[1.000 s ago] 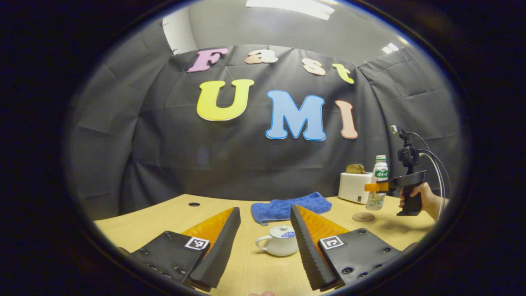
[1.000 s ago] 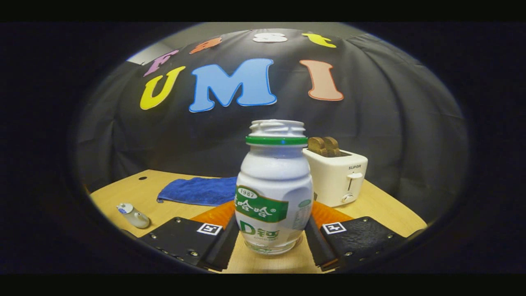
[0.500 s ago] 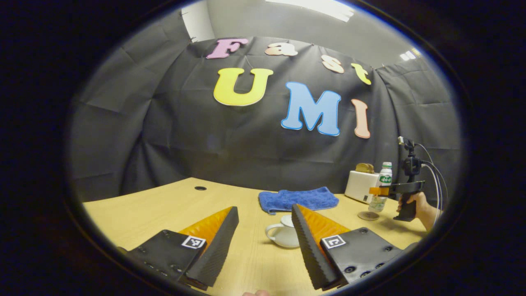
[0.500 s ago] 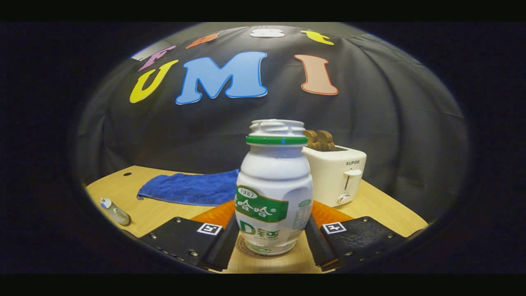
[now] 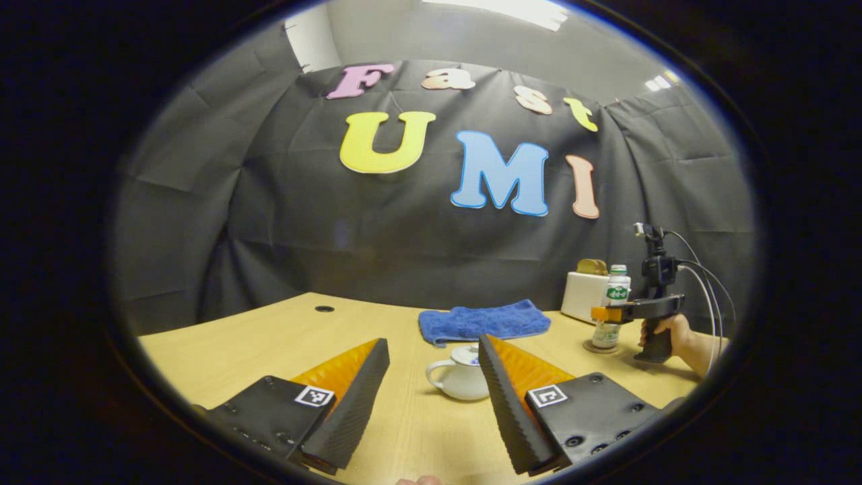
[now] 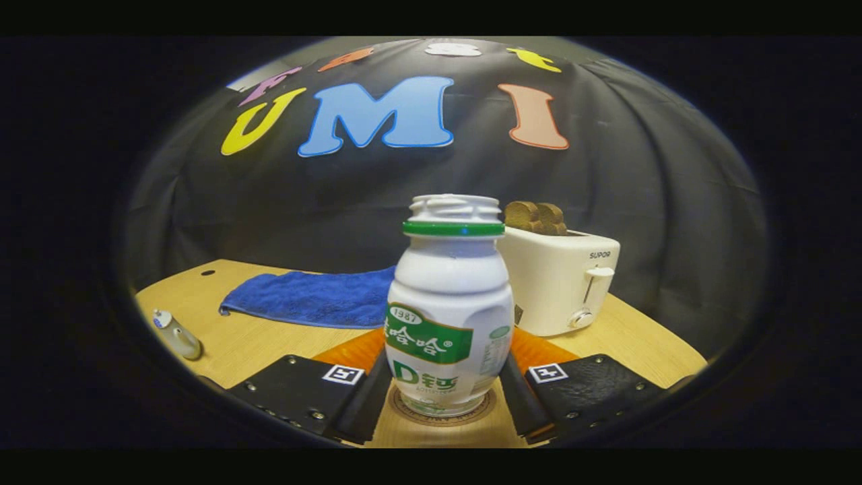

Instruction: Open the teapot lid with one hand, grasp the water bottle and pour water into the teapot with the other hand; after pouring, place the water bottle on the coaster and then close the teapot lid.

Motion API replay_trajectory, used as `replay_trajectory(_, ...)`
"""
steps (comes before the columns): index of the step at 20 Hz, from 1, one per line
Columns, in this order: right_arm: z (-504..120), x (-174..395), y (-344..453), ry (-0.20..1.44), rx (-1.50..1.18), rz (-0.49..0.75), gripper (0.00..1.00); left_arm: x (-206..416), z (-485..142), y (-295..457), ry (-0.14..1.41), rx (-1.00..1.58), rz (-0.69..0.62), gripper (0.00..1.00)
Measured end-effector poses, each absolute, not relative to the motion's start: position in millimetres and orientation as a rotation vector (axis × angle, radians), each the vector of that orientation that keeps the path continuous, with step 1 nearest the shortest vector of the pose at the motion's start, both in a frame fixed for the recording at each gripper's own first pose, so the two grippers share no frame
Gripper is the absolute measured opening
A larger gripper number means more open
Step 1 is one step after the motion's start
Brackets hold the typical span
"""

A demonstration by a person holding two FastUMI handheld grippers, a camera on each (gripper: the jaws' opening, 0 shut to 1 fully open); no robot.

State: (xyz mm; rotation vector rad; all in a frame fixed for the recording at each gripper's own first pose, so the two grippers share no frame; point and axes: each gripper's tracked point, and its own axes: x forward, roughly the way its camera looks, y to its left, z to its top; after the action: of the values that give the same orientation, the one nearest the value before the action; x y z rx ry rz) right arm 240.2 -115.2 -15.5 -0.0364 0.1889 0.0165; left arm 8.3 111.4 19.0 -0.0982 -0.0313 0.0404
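Observation:
A white bottle (image 6: 448, 316) with a green label and no cap stands upright on the round coaster (image 6: 441, 412), and my right gripper (image 6: 444, 360) is shut on its lower body. In the left gripper view the bottle (image 5: 609, 306) and coaster (image 5: 598, 347) sit far right, with a hand (image 5: 673, 330) holding that gripper. The white teapot (image 5: 458, 378) stands on the table just beyond my left gripper (image 5: 432, 342), partly behind one finger. Its blue-patterned lid (image 5: 466, 351) rests on top. The left gripper is open and holds nothing. The teapot (image 6: 175, 333) also appears at the far left edge.
A white toaster (image 6: 559, 279) with two brown slices stands right behind the bottle. A blue towel (image 5: 481, 321) lies at the back middle of the wooden table (image 5: 269, 337), between teapot and wall. A small dark hole (image 5: 324, 309) marks the back left of the tabletop.
The right gripper has lowered the bottle onto the coaster. The left gripper has shifted, so the teapot now sits partly behind one of its fingers.

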Motion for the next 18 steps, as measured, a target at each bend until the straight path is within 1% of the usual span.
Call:
replay_trajectory(6,-16.7,237.4,-116.6,0.174,-0.056,0.012,0.74,6.4,23.3,99.1,-0.043,-0.059,0.027,0.9)
replay_trajectory(7,-19.3,236.9,-119.3,0.176,-0.078,-0.001,0.76,4.9,24.5,97.4,-0.046,-0.048,0.027,0.92)
replay_trajectory(8,-20.2,235.6,-120.1,0.171,-0.103,-0.007,0.66,4.8,27.1,96.8,-0.05,-0.037,0.027,0.92)
replay_trajectory(9,-18.4,233.9,-119.1,0.167,-0.123,-0.008,0.93,4.0,30.2,95.7,-0.055,-0.03,0.028,0.92)
replay_trajectory(10,-15.6,232.2,-117.9,0.154,-0.131,-0.008,0.96,3.0,30.4,95.1,-0.058,-0.027,0.025,0.92)
replay_trajectory(14,4.5,215.6,-115.8,0.096,-0.122,-0.02,0.96,-1.4,32.3,95.3,-0.056,-0.031,0.026,0.92)
replay_trajectory(16,6.4,193.0,-111.3,0.092,-0.122,-0.004,0.96,-2.9,34.0,94.0,-0.062,-0.034,0.025,0.94)
replay_trajectory(18,11.5,162.2,-110.2,0.079,-0.144,0.004,0.96,-2.1,33.3,84.1,-0.058,-0.046,0.004,0.91)
